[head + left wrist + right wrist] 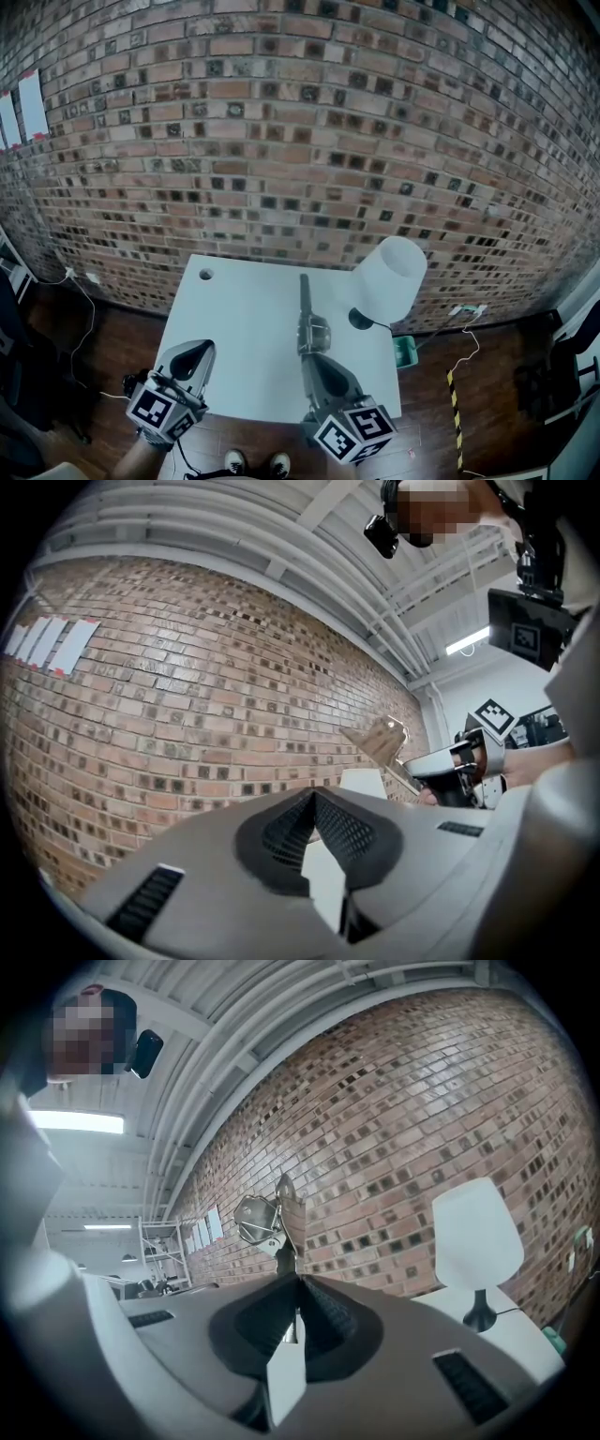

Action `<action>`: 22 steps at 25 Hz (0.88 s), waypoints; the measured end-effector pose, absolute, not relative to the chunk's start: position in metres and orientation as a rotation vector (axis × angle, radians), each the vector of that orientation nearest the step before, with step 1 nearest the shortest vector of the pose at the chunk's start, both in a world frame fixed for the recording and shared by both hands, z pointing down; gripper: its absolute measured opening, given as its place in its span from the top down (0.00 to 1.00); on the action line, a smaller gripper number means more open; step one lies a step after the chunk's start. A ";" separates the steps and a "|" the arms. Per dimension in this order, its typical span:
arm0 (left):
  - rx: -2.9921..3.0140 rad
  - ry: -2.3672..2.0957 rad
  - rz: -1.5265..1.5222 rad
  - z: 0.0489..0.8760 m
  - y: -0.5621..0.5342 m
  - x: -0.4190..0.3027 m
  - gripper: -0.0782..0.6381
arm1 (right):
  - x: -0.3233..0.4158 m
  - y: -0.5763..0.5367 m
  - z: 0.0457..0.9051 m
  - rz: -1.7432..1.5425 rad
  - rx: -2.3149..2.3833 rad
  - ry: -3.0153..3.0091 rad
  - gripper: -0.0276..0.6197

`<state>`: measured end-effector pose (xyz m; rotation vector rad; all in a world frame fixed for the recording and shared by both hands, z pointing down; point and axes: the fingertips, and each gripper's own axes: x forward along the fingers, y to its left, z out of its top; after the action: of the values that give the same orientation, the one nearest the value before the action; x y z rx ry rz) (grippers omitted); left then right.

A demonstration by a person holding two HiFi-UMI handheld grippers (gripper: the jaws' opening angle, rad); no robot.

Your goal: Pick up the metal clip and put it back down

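In the head view the metal clip [310, 326] is a shiny spring clamp with a long thin arm pointing away from me, lifted above the white table [242, 328]. My right gripper [315, 352] is shut on its near end. The right gripper view shows the clip [266, 1222] standing up out of the closed right gripper [298, 1281] against the brick wall. My left gripper [200, 351] hovers at the table's front left with its jaws together and nothing in them. From the left gripper view the left gripper [314, 795] is shut, and the clip [382, 742] shows off to the right.
A white table lamp [389, 277] stands at the table's back right, close beside the clip. The table has a small round hole [205, 274] at its back left corner. A brick wall [300, 141] rises behind. A green box [405, 352] and cables lie on the floor to the right.
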<state>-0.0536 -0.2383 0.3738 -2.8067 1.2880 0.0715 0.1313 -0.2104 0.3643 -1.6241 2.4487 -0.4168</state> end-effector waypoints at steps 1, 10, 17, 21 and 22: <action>-2.804 1.285 0.083 0.373 -0.238 -0.054 0.88 | 0.132 -0.210 0.364 -0.416 -1.625 2.445 0.97; -2.826 1.250 0.089 0.376 -0.233 -0.054 0.88 | 0.131 -0.211 0.370 -0.429 -1.651 2.450 0.97; -2.904 1.238 -0.039 0.392 -0.228 -0.049 0.88 | 0.130 -0.224 0.396 -0.465 -1.704 2.494 0.97; -2.917 1.276 -0.064 0.399 -0.226 -0.060 0.88 | 0.128 -0.233 0.420 -0.525 -1.729 2.524 0.97; -2.919 1.276 -0.068 0.400 -0.225 -0.062 0.88 | 0.128 -0.236 0.427 -0.537 -1.738 2.535 0.97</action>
<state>-0.0615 -0.2254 0.3999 -2.9194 1.2764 -0.0677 0.1278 -0.2359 0.4273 -1.7380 2.5349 -0.5370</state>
